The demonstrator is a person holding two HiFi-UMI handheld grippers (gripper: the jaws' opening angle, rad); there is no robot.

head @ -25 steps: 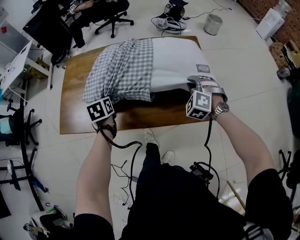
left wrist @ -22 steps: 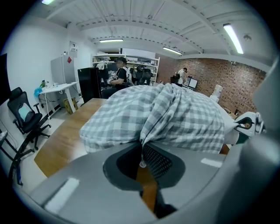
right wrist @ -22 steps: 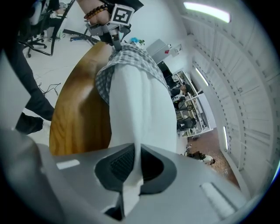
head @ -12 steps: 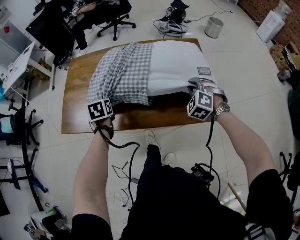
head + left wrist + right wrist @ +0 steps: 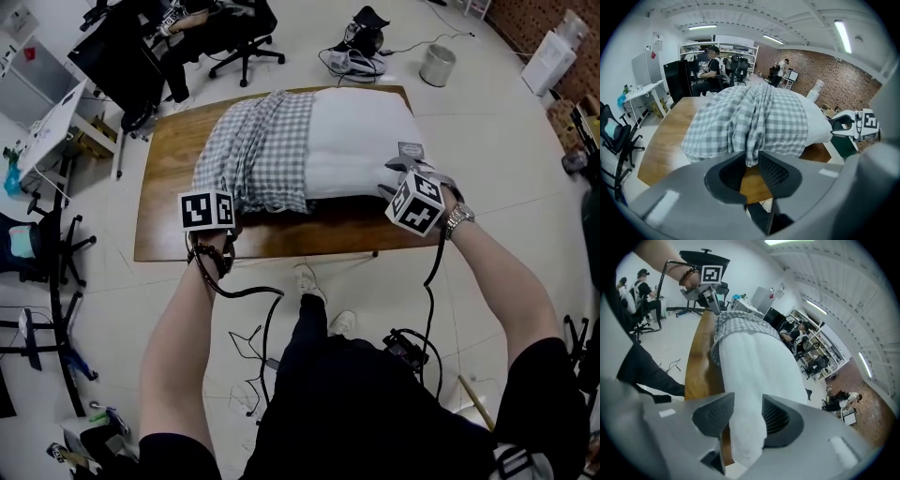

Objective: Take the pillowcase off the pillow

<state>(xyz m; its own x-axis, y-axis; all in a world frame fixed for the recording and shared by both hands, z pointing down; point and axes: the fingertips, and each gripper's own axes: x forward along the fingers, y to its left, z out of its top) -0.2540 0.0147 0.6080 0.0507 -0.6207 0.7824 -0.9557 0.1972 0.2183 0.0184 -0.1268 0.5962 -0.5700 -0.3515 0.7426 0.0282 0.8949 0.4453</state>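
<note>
A white pillow (image 5: 361, 141) lies on the wooden table (image 5: 169, 187). The checked pillowcase (image 5: 258, 150) is bunched over its left half. My left gripper (image 5: 225, 208) sits at the case's near hem. In the left gripper view its jaws (image 5: 751, 157) are opening, and the hem of the pillowcase (image 5: 750, 117) hangs loosely between the tips. My right gripper (image 5: 398, 178) is at the pillow's near right corner. Its jaws (image 5: 747, 401) are opening too, with the corner of the pillow (image 5: 750, 366) filling the gap between them.
Office chairs (image 5: 239, 37) stand beyond the table, with a grey bin (image 5: 438, 64) at the far right. A white desk (image 5: 47, 122) is at the left, and cables (image 5: 244, 347) trail on the floor by my feet. People sit at desks in the background.
Both grippers stay at the pillow's near edge. The right gripper's cube has tipped slightly. The whole view has shifted a little down and right.
</note>
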